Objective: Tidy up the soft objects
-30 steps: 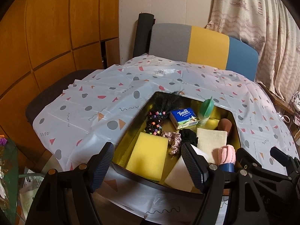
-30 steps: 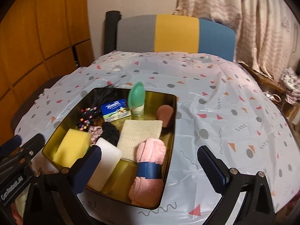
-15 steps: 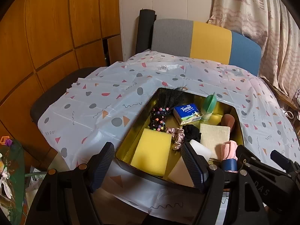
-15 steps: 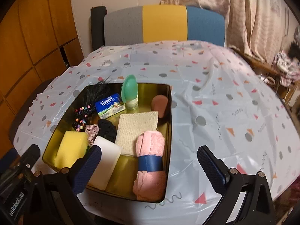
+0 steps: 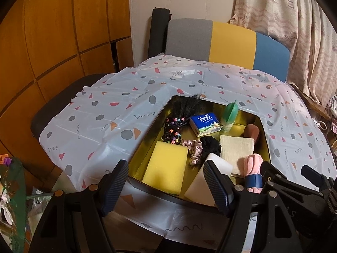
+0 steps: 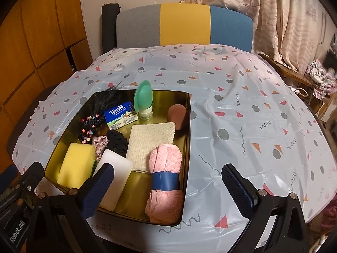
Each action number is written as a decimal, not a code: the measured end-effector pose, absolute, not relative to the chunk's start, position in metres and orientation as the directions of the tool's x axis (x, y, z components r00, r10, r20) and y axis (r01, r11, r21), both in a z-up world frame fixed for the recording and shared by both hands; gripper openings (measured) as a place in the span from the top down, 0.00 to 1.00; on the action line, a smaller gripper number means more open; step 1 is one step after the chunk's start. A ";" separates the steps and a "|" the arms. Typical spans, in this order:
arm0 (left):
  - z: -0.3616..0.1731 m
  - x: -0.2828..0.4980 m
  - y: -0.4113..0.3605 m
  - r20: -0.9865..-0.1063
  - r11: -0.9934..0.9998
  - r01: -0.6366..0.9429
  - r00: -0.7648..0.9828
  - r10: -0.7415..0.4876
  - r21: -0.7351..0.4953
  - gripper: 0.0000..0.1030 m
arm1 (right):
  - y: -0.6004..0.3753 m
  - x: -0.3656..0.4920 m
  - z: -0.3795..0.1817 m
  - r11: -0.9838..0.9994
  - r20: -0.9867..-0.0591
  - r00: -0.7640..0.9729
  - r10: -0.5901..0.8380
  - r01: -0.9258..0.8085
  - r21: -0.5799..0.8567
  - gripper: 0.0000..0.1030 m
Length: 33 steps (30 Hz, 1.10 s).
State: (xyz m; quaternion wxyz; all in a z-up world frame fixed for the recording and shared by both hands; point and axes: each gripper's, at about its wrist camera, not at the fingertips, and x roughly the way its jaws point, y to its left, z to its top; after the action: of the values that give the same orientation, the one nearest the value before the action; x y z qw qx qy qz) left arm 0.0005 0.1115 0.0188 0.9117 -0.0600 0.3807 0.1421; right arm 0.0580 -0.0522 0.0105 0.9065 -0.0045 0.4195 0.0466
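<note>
A gold tray (image 6: pixel 186 143) (image 5: pixel 265 141) on the table holds a yellow sponge (image 6: pixel 75 165) (image 5: pixel 166 166), a white sponge (image 6: pixel 114 181) (image 5: pixel 205 181), a rolled pink towel with a blue band (image 6: pixel 165 179) (image 5: pixel 251 165), a beige cloth (image 6: pixel 150 143), scrunchies (image 5: pixel 194 150), beaded hair ties (image 6: pixel 88 126), a tissue pack (image 6: pixel 121 115) (image 5: pixel 205 123), a green bottle (image 6: pixel 144 99) and a brown puff (image 6: pixel 178 116). My left gripper (image 5: pixel 166 187) hangs open over the tray's near edge. My right gripper (image 6: pixel 167 188) is open and empty above the towel's near end.
A dotted plastic cloth (image 6: pixel 242 113) covers the table, bare to the tray's right. A grey, yellow and blue chair back (image 6: pixel 183 27) stands behind. Wooden panels (image 5: pixel 52 42) are at left, curtains (image 6: pixel 284 21) at right. A bag with flowers (image 5: pixel 8 181) sits at lower left.
Both views have shifted slightly, with the tray sitting a little farther from each gripper than a second ago. No object in the tray has moved, and both grippers stay open.
</note>
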 end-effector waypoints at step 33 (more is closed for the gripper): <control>0.012 0.002 0.108 -0.732 0.960 -0.281 0.653 0.194 0.004 0.27 | -0.055 0.059 0.010 0.997 -0.762 0.644 0.074 -0.077 0.031 0.00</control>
State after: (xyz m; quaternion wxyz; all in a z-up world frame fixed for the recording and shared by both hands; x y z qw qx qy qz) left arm 0.0025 0.1077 0.0122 0.9074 -0.0548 0.3956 0.1307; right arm 0.0595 -0.0551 0.0098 0.9065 -0.0018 0.4201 0.0414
